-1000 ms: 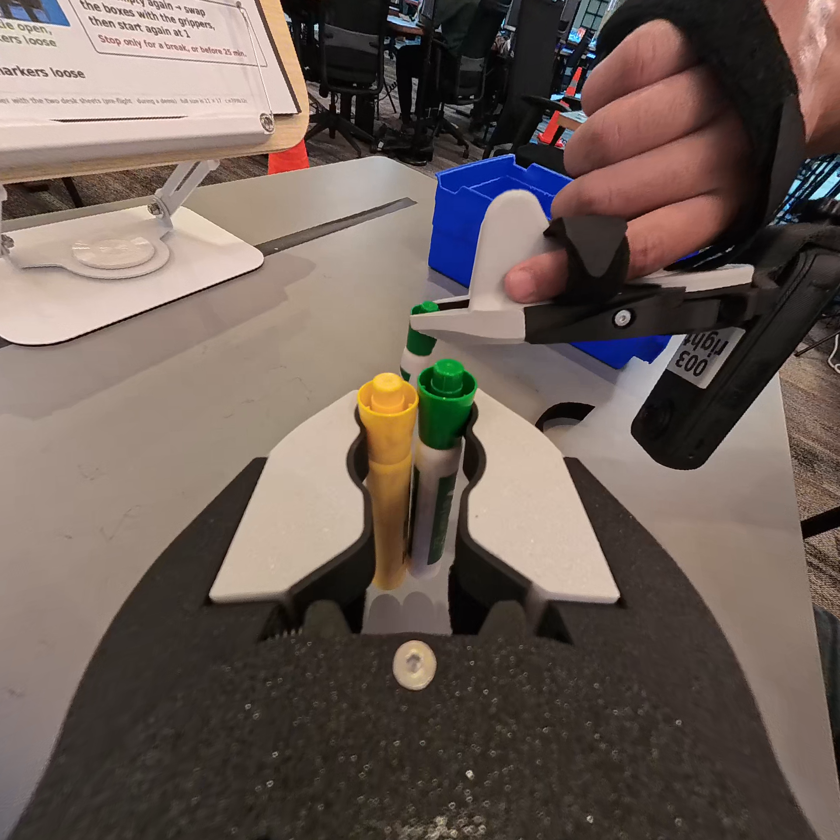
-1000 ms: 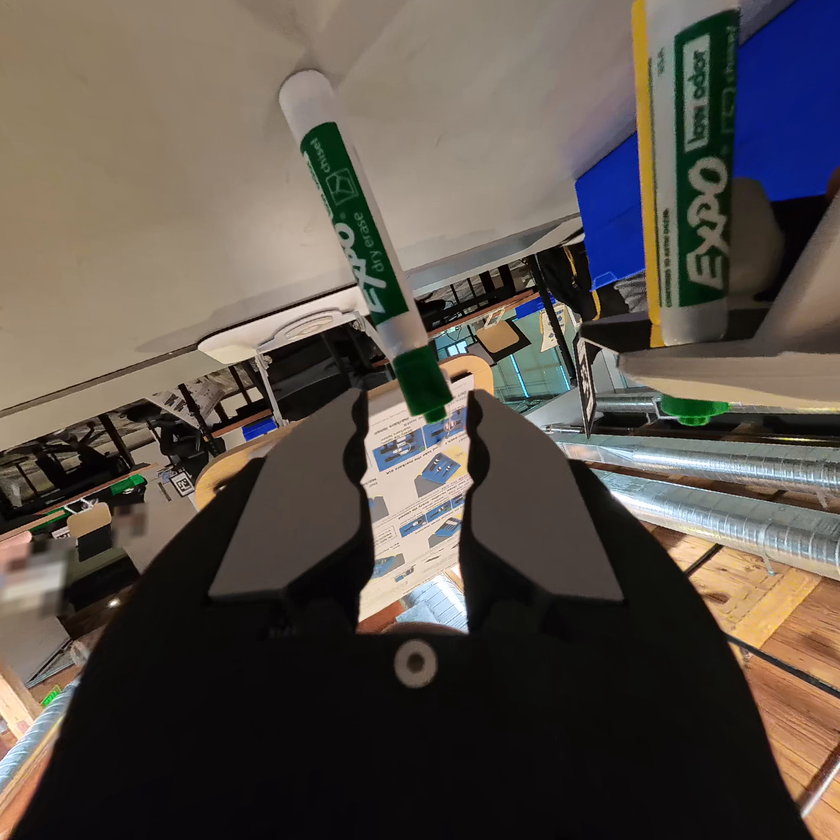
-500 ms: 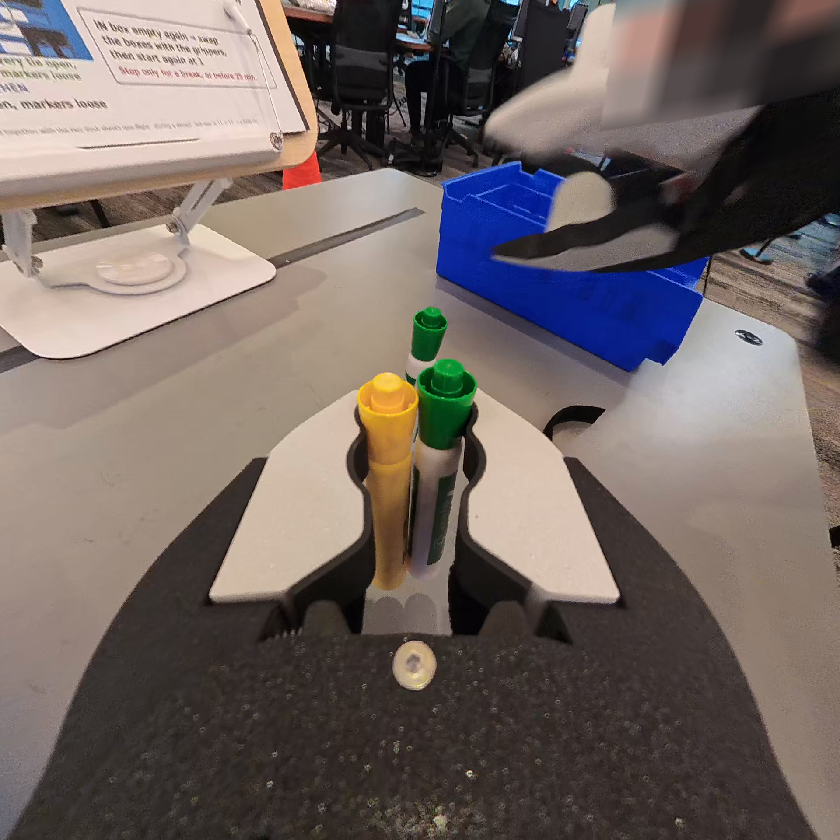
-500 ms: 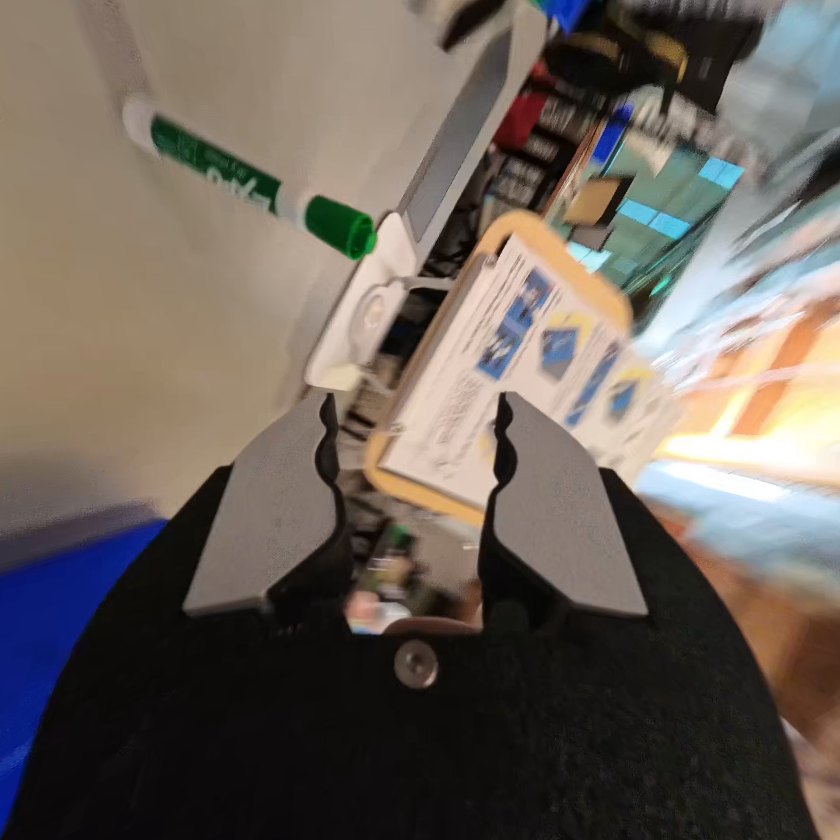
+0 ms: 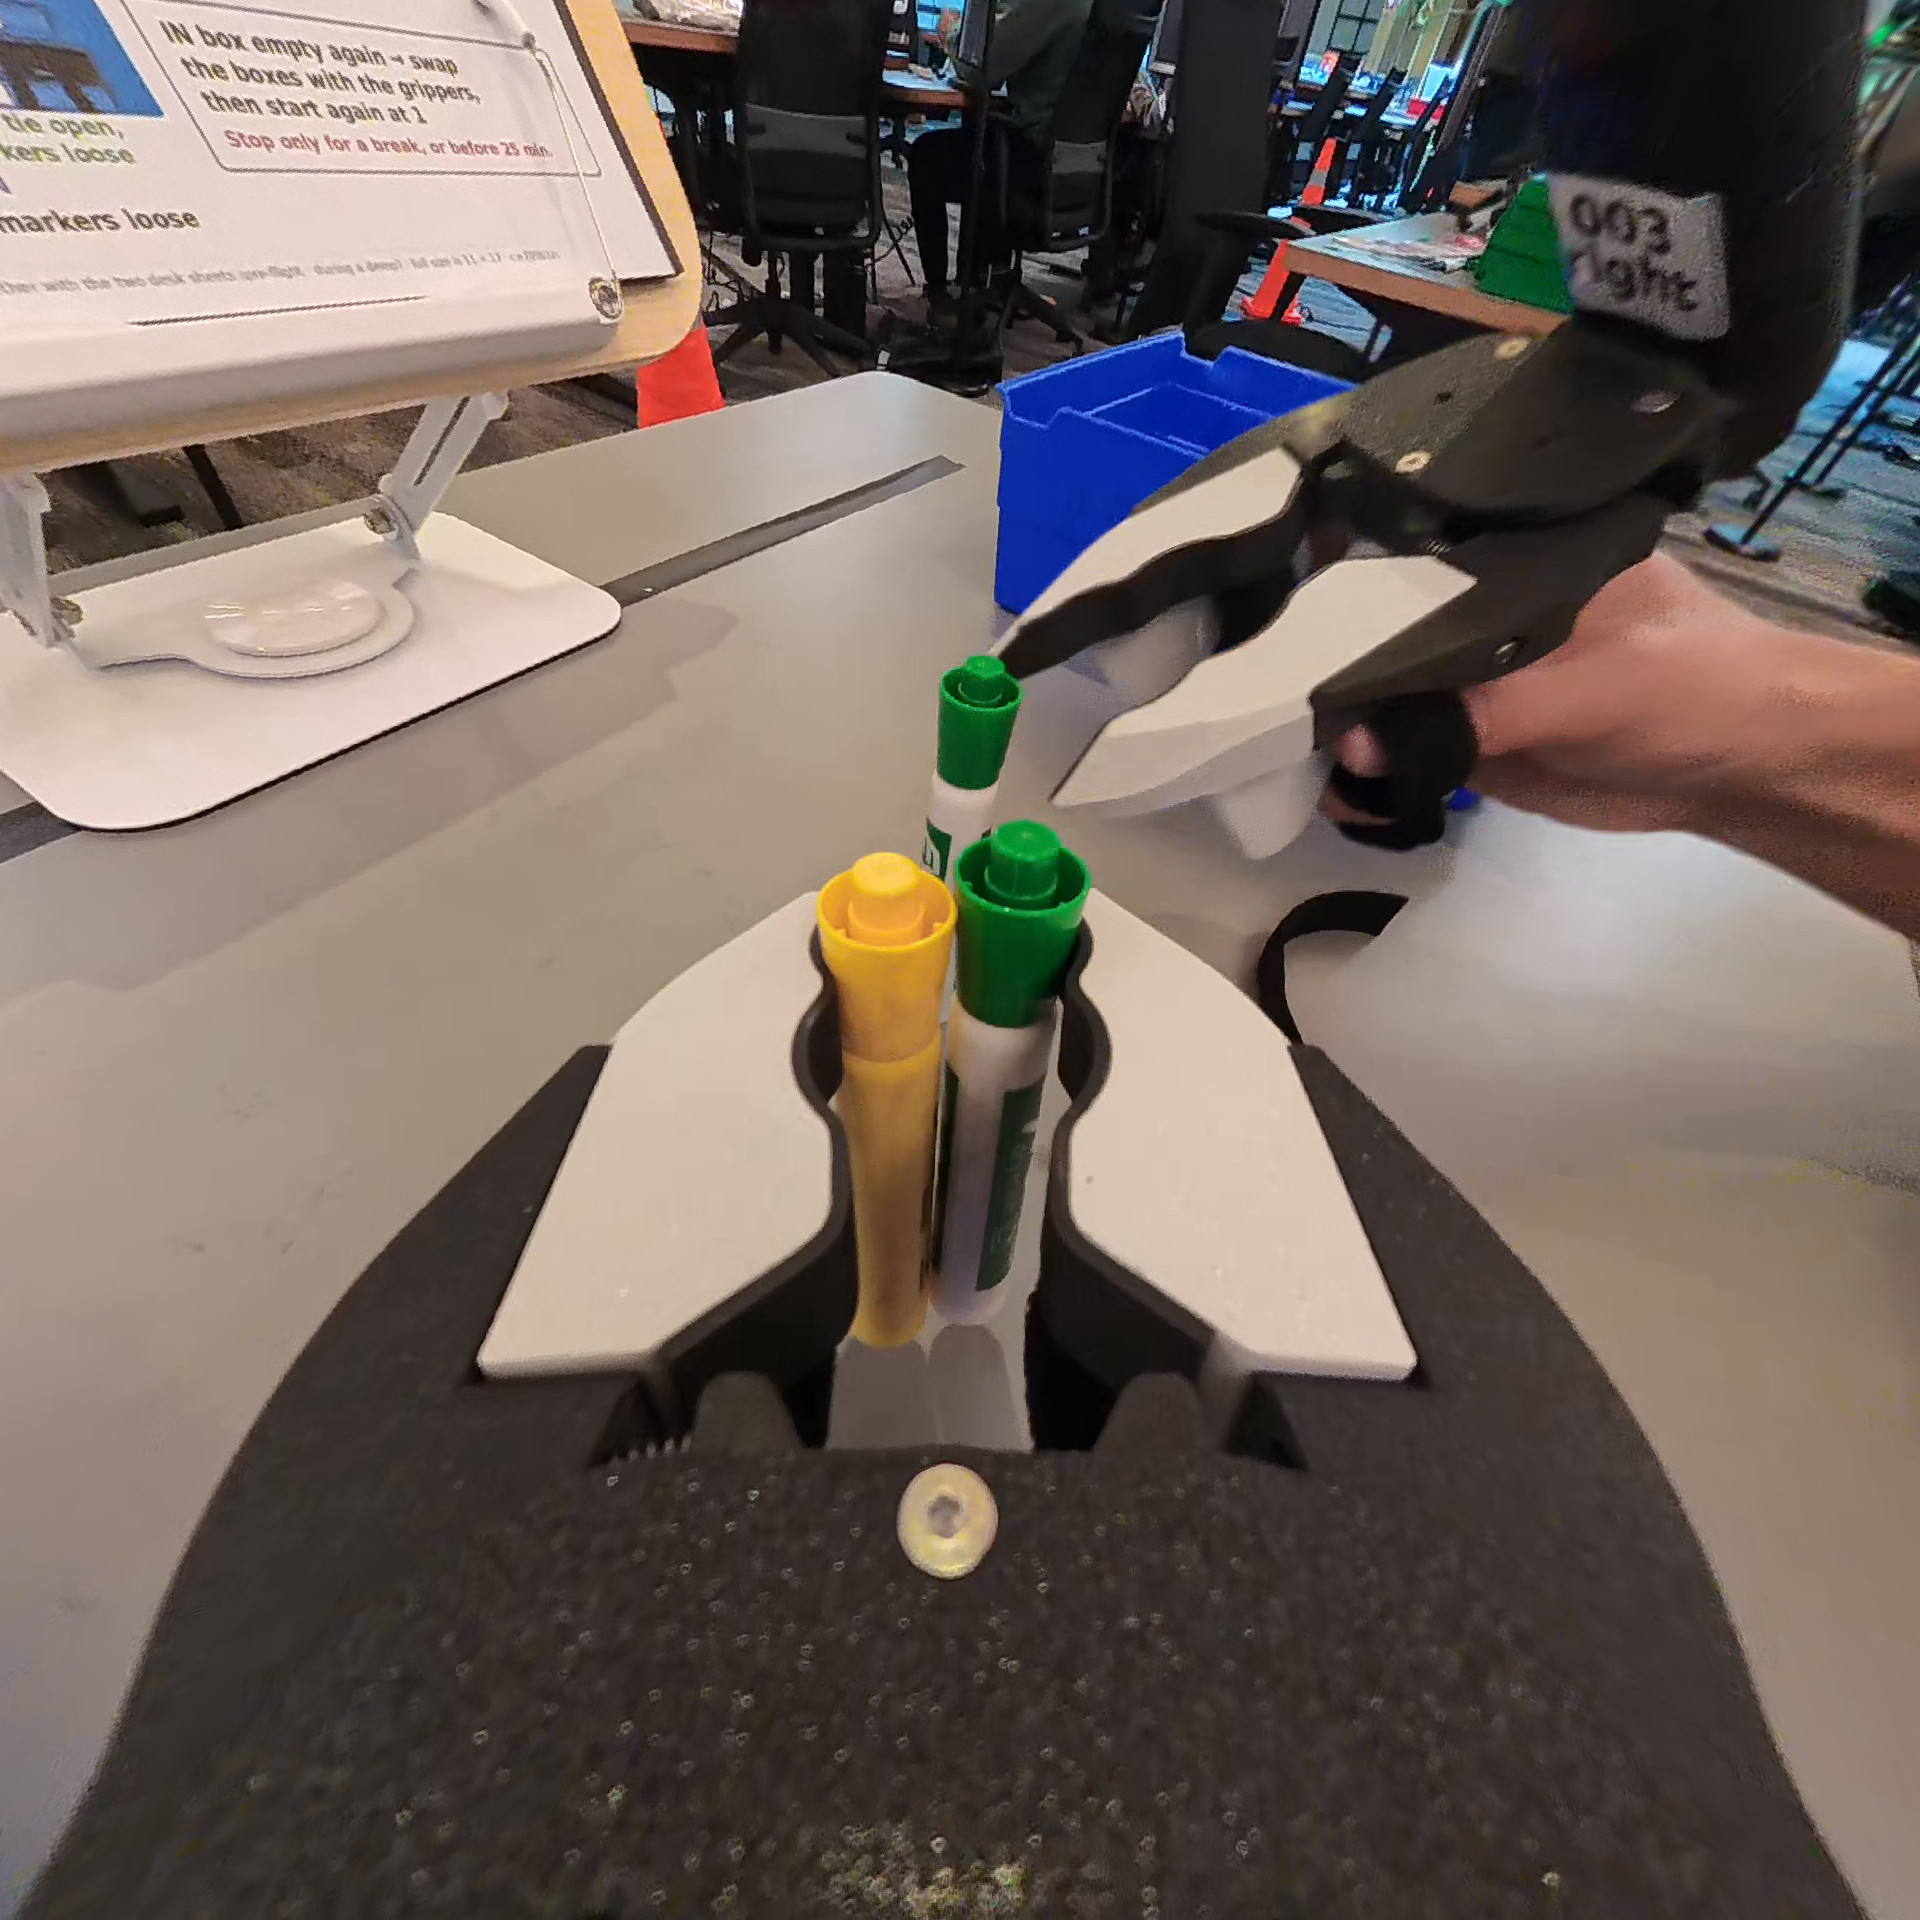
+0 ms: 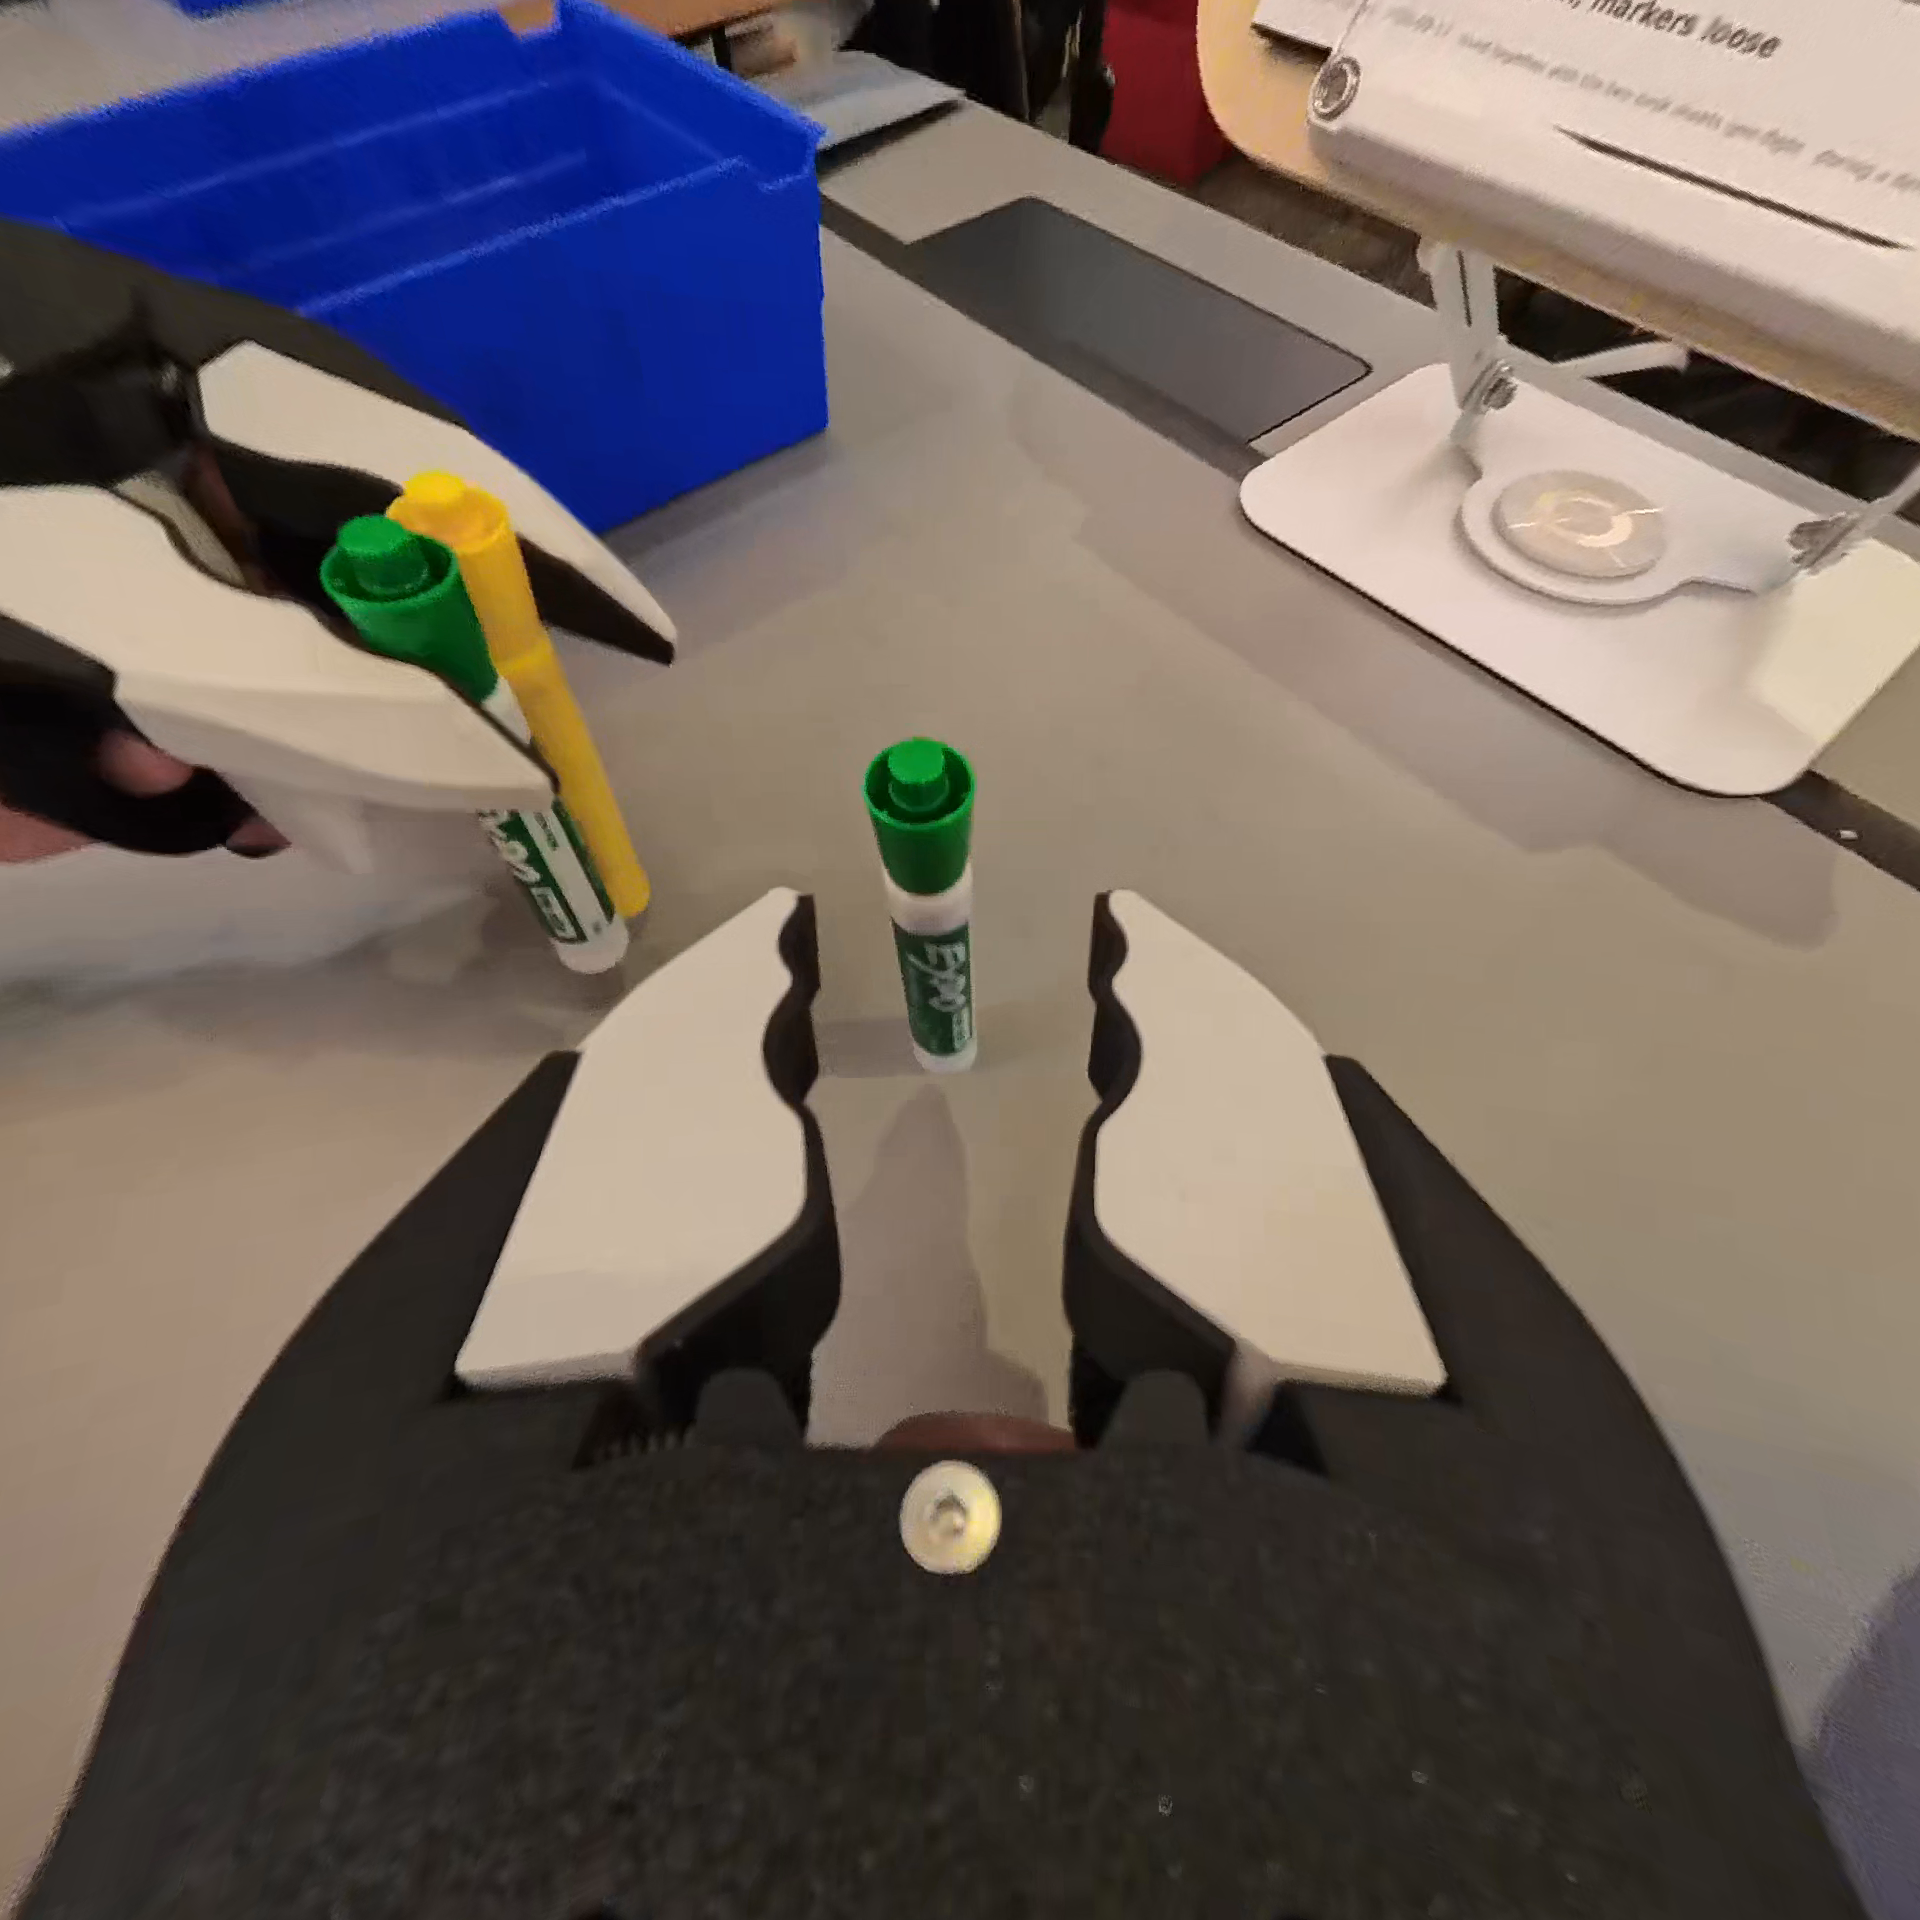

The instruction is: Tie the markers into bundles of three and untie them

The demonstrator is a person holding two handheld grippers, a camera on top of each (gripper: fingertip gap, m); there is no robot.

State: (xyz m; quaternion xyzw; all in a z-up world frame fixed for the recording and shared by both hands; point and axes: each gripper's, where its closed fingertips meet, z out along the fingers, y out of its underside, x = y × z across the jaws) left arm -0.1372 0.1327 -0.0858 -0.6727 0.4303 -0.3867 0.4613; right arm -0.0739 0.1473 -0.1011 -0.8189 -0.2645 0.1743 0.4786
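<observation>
Busy office room in the background, and everything sits on a grey worktop (image 6: 1143, 727) with a blue bin (image 6: 499, 239) at the far left and a white stand (image 6: 1558, 540) holding an instruction sheet at the far right. My left tongs (image 5: 951, 997) are clenched on two markers held side by side, a yellow marker (image 5: 883, 1060) and a green marker (image 5: 1003, 1070), caps up. The third marker (image 6: 925, 904), also green, stands upright on its own on the worktop, just ahead of my right tongs (image 6: 951, 925), which are released with the jaws wide apart, nothing in them.

So I reckon I'm mid-gathering: two in hand, one to go. Next move is easing the right tongs forward around that standing marker and closing gently, since a nudge would probably topple it. A black loop (image 5: 1320, 935) lies on the worktop near the right, maybe the tie.
</observation>
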